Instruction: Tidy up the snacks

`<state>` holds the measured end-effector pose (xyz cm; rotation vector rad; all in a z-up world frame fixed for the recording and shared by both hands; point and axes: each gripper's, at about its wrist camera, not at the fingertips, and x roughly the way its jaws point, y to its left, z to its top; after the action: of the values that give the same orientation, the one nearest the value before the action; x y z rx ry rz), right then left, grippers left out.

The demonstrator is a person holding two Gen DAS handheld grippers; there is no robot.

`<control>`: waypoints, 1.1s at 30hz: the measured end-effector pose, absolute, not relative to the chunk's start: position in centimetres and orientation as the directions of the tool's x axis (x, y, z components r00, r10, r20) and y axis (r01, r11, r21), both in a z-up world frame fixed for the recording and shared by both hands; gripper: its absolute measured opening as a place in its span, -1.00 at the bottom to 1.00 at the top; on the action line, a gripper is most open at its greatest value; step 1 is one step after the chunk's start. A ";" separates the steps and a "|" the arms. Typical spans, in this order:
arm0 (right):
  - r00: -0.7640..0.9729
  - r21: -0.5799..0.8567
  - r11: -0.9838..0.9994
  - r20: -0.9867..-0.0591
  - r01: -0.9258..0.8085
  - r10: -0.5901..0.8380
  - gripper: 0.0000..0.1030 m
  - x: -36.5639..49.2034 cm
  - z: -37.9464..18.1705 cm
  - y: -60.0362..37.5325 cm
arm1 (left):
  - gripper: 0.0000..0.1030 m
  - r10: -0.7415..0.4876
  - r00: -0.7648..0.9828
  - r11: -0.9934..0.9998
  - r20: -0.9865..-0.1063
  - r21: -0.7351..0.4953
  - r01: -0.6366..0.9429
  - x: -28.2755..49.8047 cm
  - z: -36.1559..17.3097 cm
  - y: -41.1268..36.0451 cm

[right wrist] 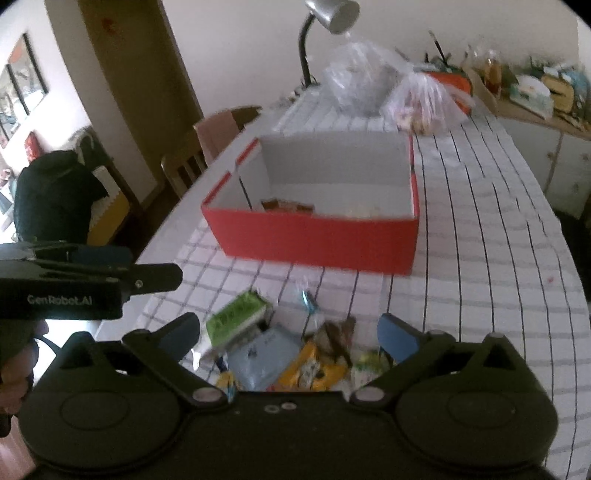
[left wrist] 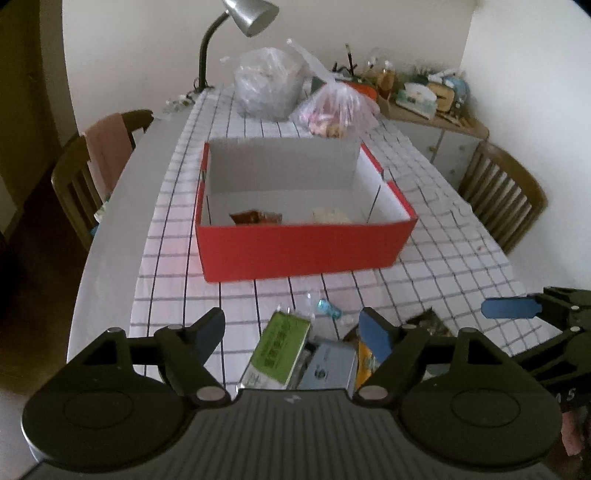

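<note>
Already partly filled: red cardboard box (left wrist: pixel 303 251) at mid-table on a checked cloth (left wrist: pixel 443 258), open side up, white inner walls exposed, two wrapped snacks lying on its floor against the near wall, a brown packet (left wrist: pixel 255 217) to the left and a pale one (left wrist: pixel 331 216) to the right. Probably parked there as the collection bin, within easy reach of both hands.

Just short of the box, on the near side: a loose heap of snacks not yet sorted. Green packet (left wrist: pixel 282 349) leaning across a grey-blue pouch (left wrist: pixel 327 369), yellow-orange wrapper (right wrist: pixel 314 369) beside those, small blue-wrapped candy (left wrist: pixel 327 308) apart, between heap and box.

Left gripper (left wrist: pixel 291 334) hanging above the heap, fingers spread wide, nothing between them, green packet framed in the gap. Right gripper (right wrist: pixel 288 338) likewise splayed and empty, hovering over the yellow-orange wrapper. Both angled down at the heap, apparently readied for a pick; no contact visible on either.

Beyond the box, toward the far wall: two knotted plastic bags (left wrist: pixel 273 85), desk lamp (left wrist: pixel 236 29) arching over. Wooden chairs (left wrist: pixel 506 195) flanking the table on both sides of the box.

Likely next: one packet pinched from the heap and carried to the box.
</note>
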<state>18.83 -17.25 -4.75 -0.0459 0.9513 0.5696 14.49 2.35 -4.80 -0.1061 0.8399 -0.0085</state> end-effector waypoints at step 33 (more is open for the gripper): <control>0.202 0.155 0.988 -0.967 -0.021 0.156 0.93 15.9 -15.8 -13.9 | 0.54 -0.160 0.429 0.986 -0.889 -0.163 0.029 21.4 -15.3 4.9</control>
<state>15.92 -13.94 -15.76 0.1162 1.3626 0.1241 21.45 4.88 -15.33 -0.1296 1.1222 -0.1186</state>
